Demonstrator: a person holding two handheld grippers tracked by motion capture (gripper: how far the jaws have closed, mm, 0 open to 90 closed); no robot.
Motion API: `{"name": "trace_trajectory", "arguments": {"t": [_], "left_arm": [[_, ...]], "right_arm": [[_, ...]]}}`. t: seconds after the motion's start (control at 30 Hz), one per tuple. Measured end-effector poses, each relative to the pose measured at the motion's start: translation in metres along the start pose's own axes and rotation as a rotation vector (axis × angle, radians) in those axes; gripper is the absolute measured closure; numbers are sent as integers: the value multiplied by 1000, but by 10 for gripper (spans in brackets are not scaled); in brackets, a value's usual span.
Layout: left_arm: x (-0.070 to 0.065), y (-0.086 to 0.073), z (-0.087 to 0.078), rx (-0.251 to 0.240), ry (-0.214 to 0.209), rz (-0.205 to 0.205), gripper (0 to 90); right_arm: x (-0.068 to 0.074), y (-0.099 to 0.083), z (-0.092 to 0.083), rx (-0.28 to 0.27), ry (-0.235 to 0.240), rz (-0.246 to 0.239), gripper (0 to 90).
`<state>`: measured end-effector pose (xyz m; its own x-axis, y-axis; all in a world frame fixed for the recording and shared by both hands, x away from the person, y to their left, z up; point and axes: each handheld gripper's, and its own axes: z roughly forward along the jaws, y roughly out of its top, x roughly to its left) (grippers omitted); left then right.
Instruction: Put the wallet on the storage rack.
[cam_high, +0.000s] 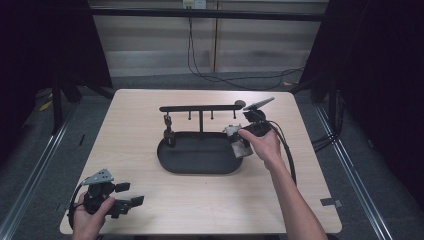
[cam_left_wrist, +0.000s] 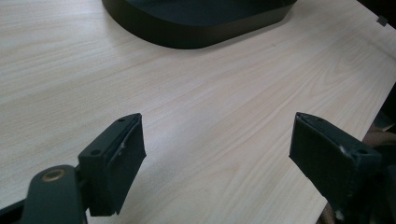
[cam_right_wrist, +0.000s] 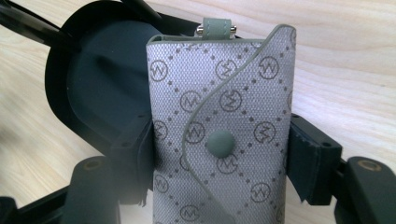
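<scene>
Right gripper (cam_right_wrist: 219, 154) fingers pinch the grey key pouch (cam_right_wrist: 224, 130) above the black tray (cam_high: 200, 155), left gripper (cam_left_wrist: 217, 154) gapes empty; a smooth-sided pouch could slip.

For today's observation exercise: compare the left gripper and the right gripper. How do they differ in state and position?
The left gripper is open with nothing between its jaws; the right gripper is shut on a grey patterned pouch. The left gripper sits low near the table's near-left corner; the right gripper is at the right end of the black oval tray. Both are hand-held, with two black jaws.
</scene>
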<state>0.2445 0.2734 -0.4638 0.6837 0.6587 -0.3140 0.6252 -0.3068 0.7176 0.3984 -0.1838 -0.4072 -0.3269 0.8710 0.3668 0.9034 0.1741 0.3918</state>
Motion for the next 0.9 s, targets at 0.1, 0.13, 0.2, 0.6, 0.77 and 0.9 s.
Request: {"name": "trace_trajectory", "arguments": {"t": [0.1, 0.13, 0.2, 0.6, 0.77, 0.9], "left_arm": [[0, 0, 0, 2, 3, 5, 180], [0, 0, 0, 2, 3, 5, 180], [0, 0, 0, -1, 0, -1, 180], [0, 0, 2, 10, -1, 0, 180], [0, 0, 2, 9, -3, 0, 180], [0, 0, 1, 8, -4, 0, 180]], "right_arm": [[0, -1, 6, -9, 6, 5, 332], [0, -2, 8, -10, 7, 10, 332], [0, -2, 11, -19, 10, 17, 332], [-5, -11, 30, -47, 15, 55, 332], [-4, -12, 36, -50, 20, 52, 331], [-1, -10, 40, -44, 19, 52, 331]]}}
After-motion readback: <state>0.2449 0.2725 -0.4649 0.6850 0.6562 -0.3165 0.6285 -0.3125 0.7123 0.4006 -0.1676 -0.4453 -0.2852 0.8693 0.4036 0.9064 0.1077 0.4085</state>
